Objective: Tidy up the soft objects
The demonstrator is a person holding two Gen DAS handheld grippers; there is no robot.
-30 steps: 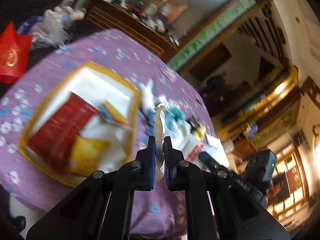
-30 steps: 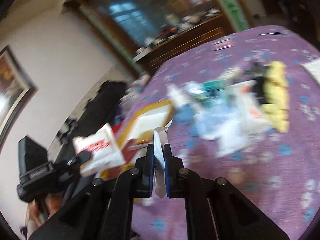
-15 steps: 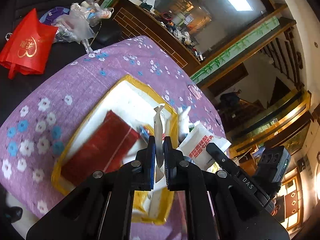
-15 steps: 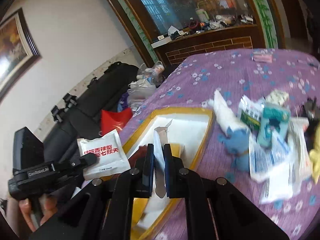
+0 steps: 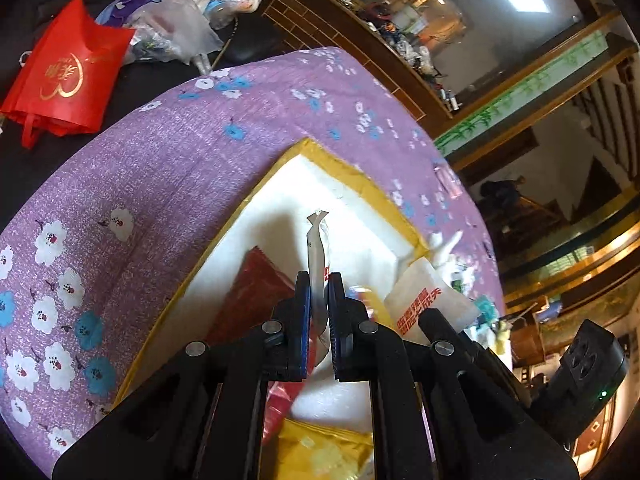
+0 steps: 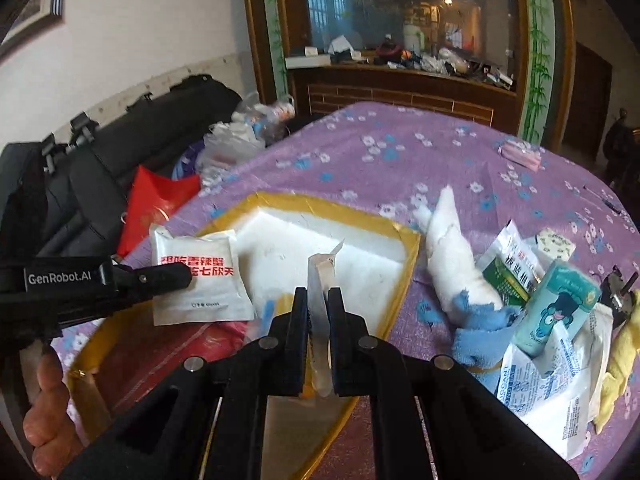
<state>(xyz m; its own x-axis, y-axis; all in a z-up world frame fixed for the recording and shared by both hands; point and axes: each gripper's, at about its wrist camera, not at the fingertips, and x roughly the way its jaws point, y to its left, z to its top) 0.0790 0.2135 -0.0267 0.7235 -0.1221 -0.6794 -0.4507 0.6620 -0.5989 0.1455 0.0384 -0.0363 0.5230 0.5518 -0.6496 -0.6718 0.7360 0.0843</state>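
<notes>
A white foam tray with a yellow rim [image 5: 340,172] [image 6: 320,204] lies on the purple flowered tablecloth. It holds a red packet [image 5: 256,288] and a yellow packet [image 5: 320,452]. My left gripper [image 5: 319,300] is shut on a thin white sachet [image 5: 318,256], edge-on above the tray. My right gripper [image 6: 319,312] is shut on a clear thin sachet [image 6: 320,280] over the tray. In the right wrist view the left gripper [image 6: 176,276] grips a white sachet with red lettering [image 6: 200,276]. In the left wrist view the right gripper's sachet [image 5: 428,304] shows.
A pile lies right of the tray: a white and blue plush toy [image 6: 456,268], a teal tissue pack [image 6: 560,304], green and white sachets [image 6: 508,268], a yellow cloth [image 6: 620,368]. A red bag [image 5: 64,76] and plastic bags [image 5: 184,20] lie beyond the table's edge.
Both grippers have swung from the pile to above the tray, each still shut on its sachet. The views were blurred one second ago and are sharp now.
</notes>
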